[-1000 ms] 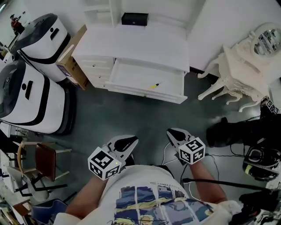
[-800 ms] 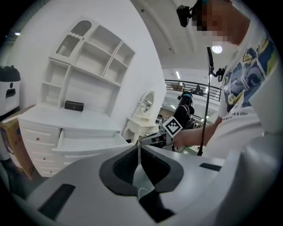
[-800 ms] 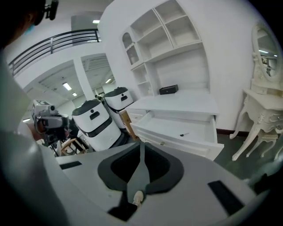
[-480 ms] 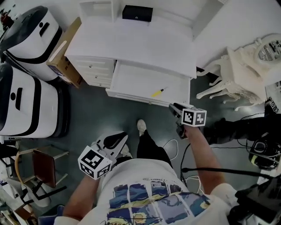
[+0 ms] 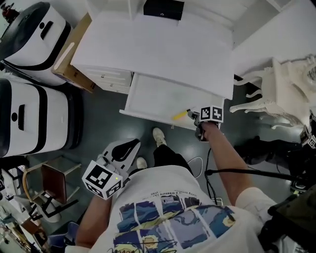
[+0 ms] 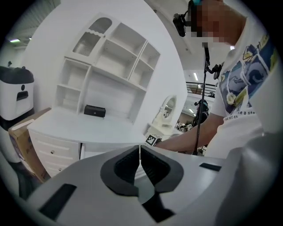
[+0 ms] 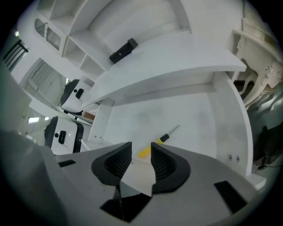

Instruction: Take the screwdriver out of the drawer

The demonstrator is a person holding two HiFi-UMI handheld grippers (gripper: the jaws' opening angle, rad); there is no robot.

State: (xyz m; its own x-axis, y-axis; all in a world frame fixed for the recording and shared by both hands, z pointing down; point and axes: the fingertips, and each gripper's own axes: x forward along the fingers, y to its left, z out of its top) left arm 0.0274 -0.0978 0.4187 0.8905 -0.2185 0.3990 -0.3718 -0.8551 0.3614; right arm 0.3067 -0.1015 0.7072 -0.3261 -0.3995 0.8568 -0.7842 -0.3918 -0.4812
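Right now the screwdriver (image 5: 180, 115) (image 7: 164, 137) lies flat inside the open white drawer (image 5: 150, 94) (image 7: 185, 110), near its front right corner. Just above its yellow handle hangs the right gripper (image 5: 193, 115) (image 7: 141, 155), jaws apart and pressing on nothing. Well back, by the person's waist, the left gripper (image 5: 129, 147) (image 6: 140, 158) has its jaws together with nothing between them. A black box (image 5: 163, 8) sits on the desk above
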